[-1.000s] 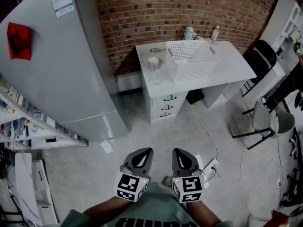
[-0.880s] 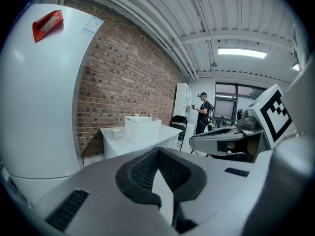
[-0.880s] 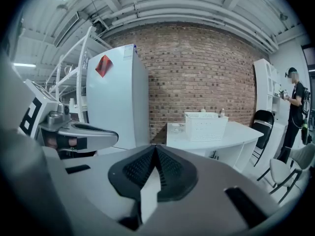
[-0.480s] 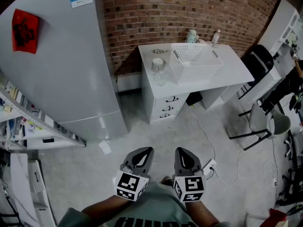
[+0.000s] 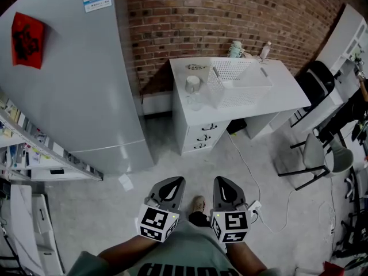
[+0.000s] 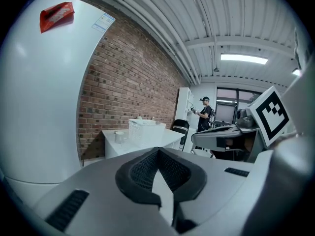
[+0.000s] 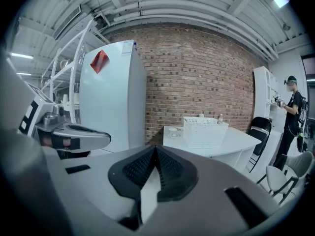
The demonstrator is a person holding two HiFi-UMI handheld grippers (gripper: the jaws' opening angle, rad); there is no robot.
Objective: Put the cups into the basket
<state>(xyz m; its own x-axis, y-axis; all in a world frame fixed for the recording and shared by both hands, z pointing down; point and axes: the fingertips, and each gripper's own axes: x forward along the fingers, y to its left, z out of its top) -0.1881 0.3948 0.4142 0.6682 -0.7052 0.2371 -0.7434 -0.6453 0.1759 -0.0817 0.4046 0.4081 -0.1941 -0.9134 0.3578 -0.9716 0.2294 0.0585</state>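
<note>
A white cup (image 5: 192, 83) stands on the left part of the white desk (image 5: 282, 85), with a clear glass (image 5: 194, 101) just in front of it. The white mesh basket (image 5: 238, 79) sits beside them at mid desk. Both grippers hang far from the desk, low over the floor. My left gripper (image 5: 172, 181) is shut with nothing in it, and so is my right gripper (image 5: 222, 180). The left gripper view shows its shut tips (image 6: 157, 150), the basket (image 6: 143, 130) and the cup (image 6: 119, 136) far off. In the right gripper view the tips (image 7: 155, 147) point at the basket (image 7: 204, 131) and cup (image 7: 173, 132).
A tall grey fridge (image 5: 69, 79) stands left of the desk, against the brick wall (image 5: 230, 10). A green figure (image 5: 236, 49) and a bottle (image 5: 265, 50) stand behind the basket. Chairs (image 5: 319, 148) and a floor cable (image 5: 253, 177) lie to the right. A person (image 7: 293, 117) stands far right.
The view has shifted toward the desk and a shoe now shows between the grippers. Both grippers stay shut and side by side.
</note>
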